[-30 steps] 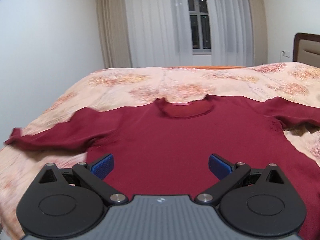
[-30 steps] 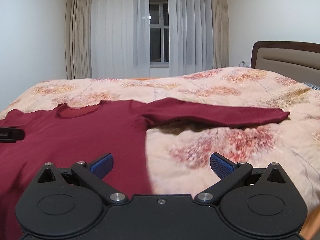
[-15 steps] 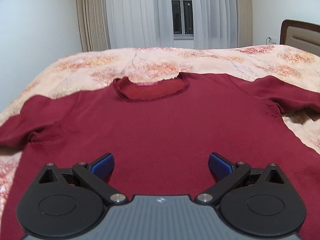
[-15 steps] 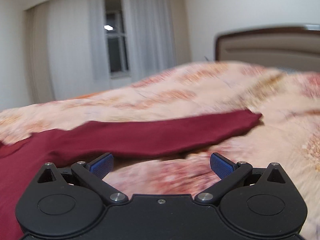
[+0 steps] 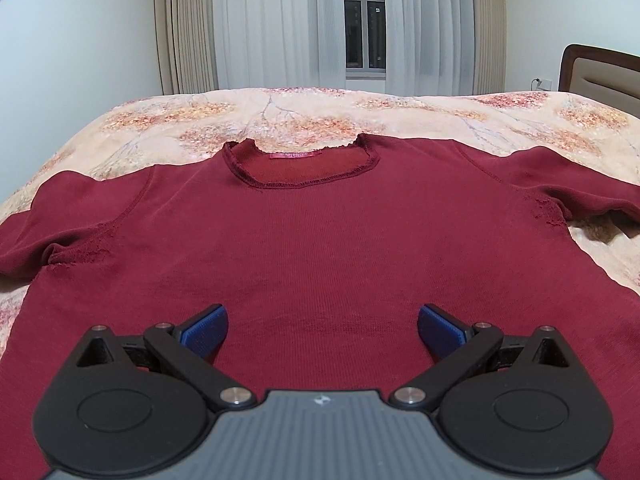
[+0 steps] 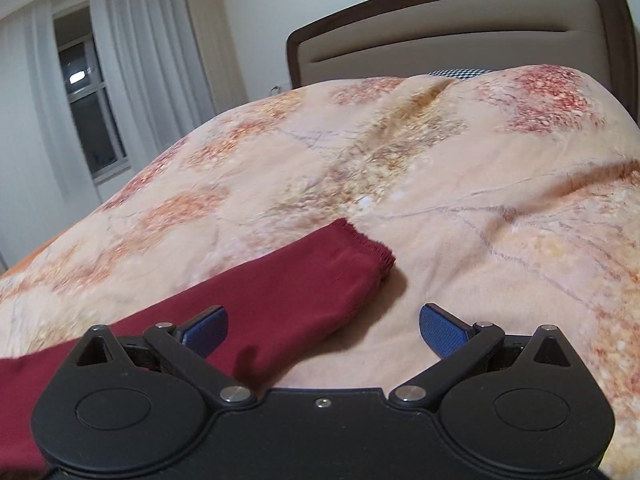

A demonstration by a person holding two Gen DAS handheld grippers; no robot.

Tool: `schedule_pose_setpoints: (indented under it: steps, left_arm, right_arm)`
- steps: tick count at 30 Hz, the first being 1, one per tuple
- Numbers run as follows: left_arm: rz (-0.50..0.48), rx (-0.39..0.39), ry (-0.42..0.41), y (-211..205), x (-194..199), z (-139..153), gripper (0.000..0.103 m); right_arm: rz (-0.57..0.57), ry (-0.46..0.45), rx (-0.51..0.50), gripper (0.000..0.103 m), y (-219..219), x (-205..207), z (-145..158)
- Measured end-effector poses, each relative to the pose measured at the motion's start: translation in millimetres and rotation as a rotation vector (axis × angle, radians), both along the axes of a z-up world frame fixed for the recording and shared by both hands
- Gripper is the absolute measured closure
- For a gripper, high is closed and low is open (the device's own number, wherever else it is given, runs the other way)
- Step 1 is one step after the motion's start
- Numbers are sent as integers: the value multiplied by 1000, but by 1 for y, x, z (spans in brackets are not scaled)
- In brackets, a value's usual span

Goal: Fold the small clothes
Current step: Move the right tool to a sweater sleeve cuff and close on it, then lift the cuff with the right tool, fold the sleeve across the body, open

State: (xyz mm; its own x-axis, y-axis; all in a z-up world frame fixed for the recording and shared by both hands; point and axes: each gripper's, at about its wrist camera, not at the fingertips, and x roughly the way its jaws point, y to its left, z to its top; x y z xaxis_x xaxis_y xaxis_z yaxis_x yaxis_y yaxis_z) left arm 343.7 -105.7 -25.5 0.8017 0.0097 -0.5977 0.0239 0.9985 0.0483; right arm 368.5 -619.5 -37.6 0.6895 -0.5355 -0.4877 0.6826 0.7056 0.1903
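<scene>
A dark red long-sleeved top [image 5: 320, 248] lies flat on the bed, neck opening [image 5: 300, 168] facing the far side, sleeves spread to both sides. My left gripper [image 5: 322, 330] is open and empty, low over the top's lower middle. In the right wrist view the top's right sleeve [image 6: 280, 308] runs from lower left to its cuff [image 6: 368, 248]. My right gripper [image 6: 324, 330] is open and empty, just short of the cuff, with its left finger over the sleeve.
The bed is covered by a peach floral duvet [image 6: 460, 168] with soft folds. A brown padded headboard [image 6: 460, 36] stands at the right. White curtains and a window [image 5: 364, 28] are beyond the far edge of the bed.
The left gripper has shifted right, centring on the top's body. The right gripper has swung right along the sleeve and come close to the cuff. Both stay open.
</scene>
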Motion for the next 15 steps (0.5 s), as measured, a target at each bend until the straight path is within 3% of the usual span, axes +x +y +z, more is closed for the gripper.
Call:
schedule_pose_setpoints:
  steps: [3,7,8,10,15]
  left_arm:
    - [1,12,4,-1,1,-1,0]
    - [0,11,6,-1,2,-2,0]
    - [-1,10,7,-1,2,-2,0]
    - [-2,4,11,0,2,-1,0]
    - [-57,-100,41,15,4,17,0]
  right_arm:
    - [-23,16,-32,30,2,4,0]
    - [-49,18,-10,66,-4,5,0]
    - [-48,17,-1,71,-7,6,-1]
    - [-34,-3,28,97,-13,8,-2]
    - [27,-84,62,98,-15,4,9]
